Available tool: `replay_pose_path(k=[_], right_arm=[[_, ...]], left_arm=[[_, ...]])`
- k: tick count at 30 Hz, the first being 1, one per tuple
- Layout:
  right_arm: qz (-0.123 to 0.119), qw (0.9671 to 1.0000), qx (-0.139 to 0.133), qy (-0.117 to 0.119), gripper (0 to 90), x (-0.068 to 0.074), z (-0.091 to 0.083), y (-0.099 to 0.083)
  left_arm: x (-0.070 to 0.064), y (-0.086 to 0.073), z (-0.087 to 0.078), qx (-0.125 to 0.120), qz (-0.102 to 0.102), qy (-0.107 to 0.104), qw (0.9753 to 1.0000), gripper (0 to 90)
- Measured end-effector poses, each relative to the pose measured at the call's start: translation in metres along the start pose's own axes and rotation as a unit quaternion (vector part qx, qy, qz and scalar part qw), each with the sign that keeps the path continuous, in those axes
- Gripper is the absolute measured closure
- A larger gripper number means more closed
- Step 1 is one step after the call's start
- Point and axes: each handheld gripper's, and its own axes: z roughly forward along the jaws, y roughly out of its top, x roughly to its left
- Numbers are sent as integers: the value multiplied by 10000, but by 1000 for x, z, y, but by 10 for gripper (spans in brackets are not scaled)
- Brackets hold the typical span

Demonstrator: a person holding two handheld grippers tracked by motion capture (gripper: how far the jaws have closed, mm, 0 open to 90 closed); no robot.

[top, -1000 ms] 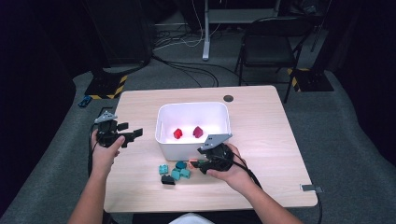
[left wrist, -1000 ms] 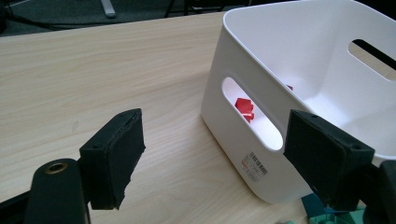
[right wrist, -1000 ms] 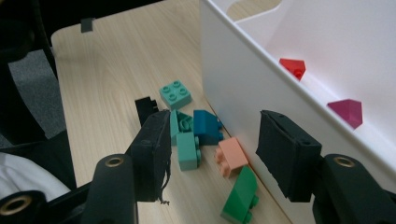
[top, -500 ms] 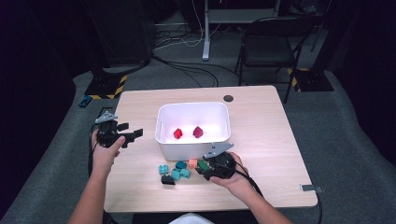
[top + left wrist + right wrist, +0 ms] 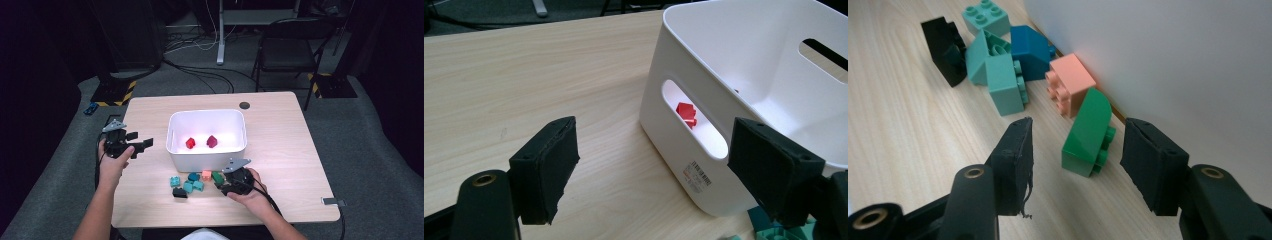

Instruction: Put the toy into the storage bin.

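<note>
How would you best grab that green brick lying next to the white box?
Probably across the green brick's two long flat sides, coming in low from its studded end, as the open right gripper already does. Its curved top looks slippery, and the white bin blocks the far side.

a dim lab or studio: lone wooden table, floor cables, hazard-taped stand bases, folding chair
</note>
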Motion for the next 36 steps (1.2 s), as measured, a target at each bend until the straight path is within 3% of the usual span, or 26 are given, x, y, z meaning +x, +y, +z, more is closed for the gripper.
replay_pose_path(k=[7, 21, 36], right_arm=[[110, 9999, 97, -11, 453, -4, 9, -7], [95, 9996, 237, -141, 444, -2, 30, -9], [98, 9990, 288, -334, 614, -2, 32, -11]], left_arm=[[0, 0, 0, -8, 2, -1, 10000, 199], [0, 0, 0, 11, 10, -8, 10000, 199], [1, 0, 0, 45, 78, -19, 10000, 199]])
